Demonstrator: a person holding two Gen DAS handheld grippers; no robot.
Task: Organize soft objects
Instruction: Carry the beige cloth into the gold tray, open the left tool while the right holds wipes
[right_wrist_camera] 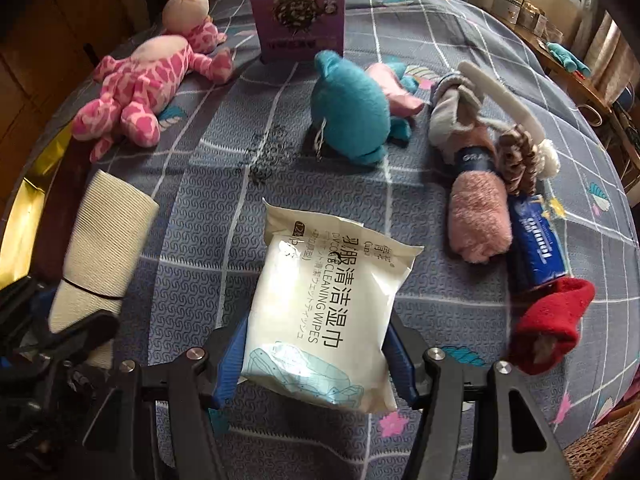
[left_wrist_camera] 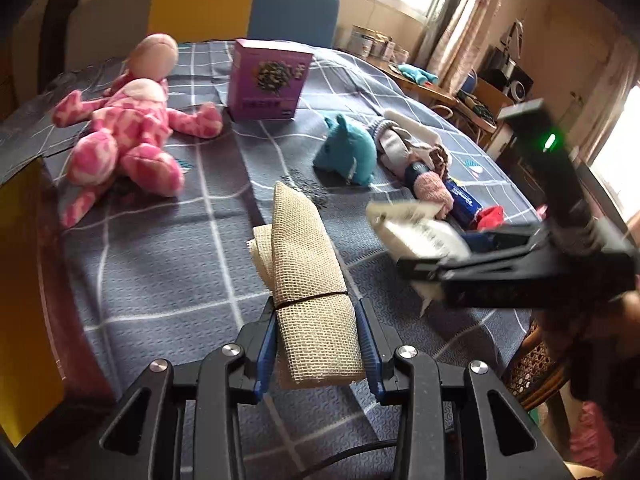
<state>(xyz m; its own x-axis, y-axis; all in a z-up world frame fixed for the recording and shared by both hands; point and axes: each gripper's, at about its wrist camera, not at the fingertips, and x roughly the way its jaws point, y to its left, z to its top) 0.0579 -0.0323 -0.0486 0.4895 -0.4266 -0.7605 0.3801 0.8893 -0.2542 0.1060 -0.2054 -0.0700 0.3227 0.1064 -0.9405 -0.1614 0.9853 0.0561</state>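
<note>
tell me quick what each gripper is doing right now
left gripper: shut on the beige cloth roll
right gripper: shut on the wipes pack

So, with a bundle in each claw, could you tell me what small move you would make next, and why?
Probably carry the wipes pack, gripped in the right claw, toward the row of rolled socks on its right and set it down by the red sock. The soft small items already line up there, while the left claw is shut on the mesh cloth roll.
</note>
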